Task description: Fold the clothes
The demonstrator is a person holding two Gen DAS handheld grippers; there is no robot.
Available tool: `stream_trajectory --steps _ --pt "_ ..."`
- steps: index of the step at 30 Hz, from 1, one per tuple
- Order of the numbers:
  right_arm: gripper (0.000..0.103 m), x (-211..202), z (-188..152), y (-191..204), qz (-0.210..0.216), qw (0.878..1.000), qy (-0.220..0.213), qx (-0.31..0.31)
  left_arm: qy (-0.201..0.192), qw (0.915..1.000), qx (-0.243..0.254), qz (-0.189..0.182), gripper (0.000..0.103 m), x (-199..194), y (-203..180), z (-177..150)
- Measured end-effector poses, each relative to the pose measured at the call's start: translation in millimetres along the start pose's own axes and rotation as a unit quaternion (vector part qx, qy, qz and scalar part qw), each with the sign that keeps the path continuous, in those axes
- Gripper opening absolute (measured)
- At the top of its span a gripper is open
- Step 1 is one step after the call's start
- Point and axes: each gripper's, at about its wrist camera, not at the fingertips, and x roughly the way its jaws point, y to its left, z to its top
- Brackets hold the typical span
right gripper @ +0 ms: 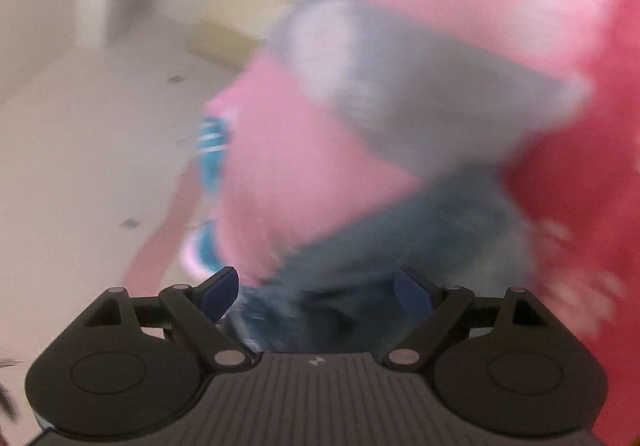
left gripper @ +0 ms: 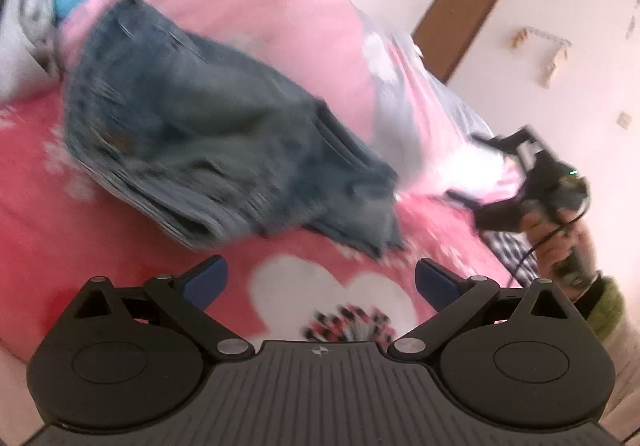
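Looking at the bed [left gripper: 60, 182], you have the jeans [left gripper: 208, 150] lying in a thick, roughly folded bundle on the red heart-print cover, with a pink blanket [left gripper: 256, 18] heaped just behind them. Your left gripper [left gripper: 320, 282] stands wide open with nothing between its pads, short of the denim. Your right gripper [right gripper: 316, 294] is also spread open; blurred denim [right gripper: 360, 246] lies close in front of it, but the pads press on nothing. The main risk is closing either gripper too deep and pinching the bed cover or the pink blanket along with the jeans, which would drag the bedding and undo the fold. A hasty grab on one layer only could also let the stacked layers slide apart.
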Motion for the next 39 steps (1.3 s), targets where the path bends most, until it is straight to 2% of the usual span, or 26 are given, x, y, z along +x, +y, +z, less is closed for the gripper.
stream_trajectory --steps 2,5,10,14,17,21,23,28,30,32,33,35,39 --pt "0.088 1.0 -7.7 -28.2 -0.032 0.999 0.004 0.026 0.003 1.0000 -0.003 0.005 0.101 9.0 -5.7 -6.1" --pt "0.088 22.2 -20.2 -50.4 -0.078 0.996 0.012 0.034 -0.027 0.9979 -0.030 0.050 0.100 9.5 -4.0 -8.4" --pt "0.088 65.0 -32.7 -55.7 -0.128 0.992 0.015 0.003 -0.089 0.9855 -0.099 0.104 0.101 4.5 11.8 -5.6" --pt "0.089 91.8 -39.4 -48.9 -0.148 0.988 0.000 -0.035 -0.084 0.9778 -0.146 0.125 0.096 18.8 28.7 -3.7" --pt "0.083 96.9 -46.1 -42.8 -0.163 0.985 -0.012 -0.055 -0.091 0.9747 -0.159 0.128 0.079 23.3 33.4 -3.7" --pt "0.072 94.0 -52.1 -43.9 -0.167 0.983 -0.021 -0.066 -0.102 0.9775 -0.145 0.114 0.064 25.7 33.3 -0.7" --pt "0.070 95.6 -53.1 -43.7 -0.170 0.982 -0.020 -0.077 -0.112 0.9769 -0.143 0.112 0.060 25.2 35.2 -0.2" --pt "0.070 109.0 -50.7 -44.0 -0.170 0.980 -0.018 -0.103 -0.132 0.9678 -0.185 0.108 0.030 21.0 49.4 0.3" --pt "0.069 113.9 -49.7 -44.5 -0.165 0.980 -0.023 -0.106 -0.138 0.9649 -0.195 0.109 0.028 17.9 52.6 1.7" --pt "0.048 116.8 -49.9 -43.2 -0.175 0.977 -0.028 -0.115 -0.145 0.9640 -0.192 0.113 0.024 14.6 51.1 3.9" --pt "0.025 117.4 -49.0 -42.9 -0.181 0.976 -0.029 -0.117 -0.148 0.9648 -0.180 0.121 0.023 13.4 48.1 6.0" --pt "0.018 111.9 -45.6 -39.6 -0.170 0.978 -0.029 -0.116 -0.151 0.9658 -0.158 0.140 0.020 10.5 43.1 11.8" --pt "0.016 91.9 -43.5 -18.4 -0.139 0.978 -0.033 -0.149 -0.165 0.9622 -0.147 0.159 0.014 -4.4 45.1 23.9"
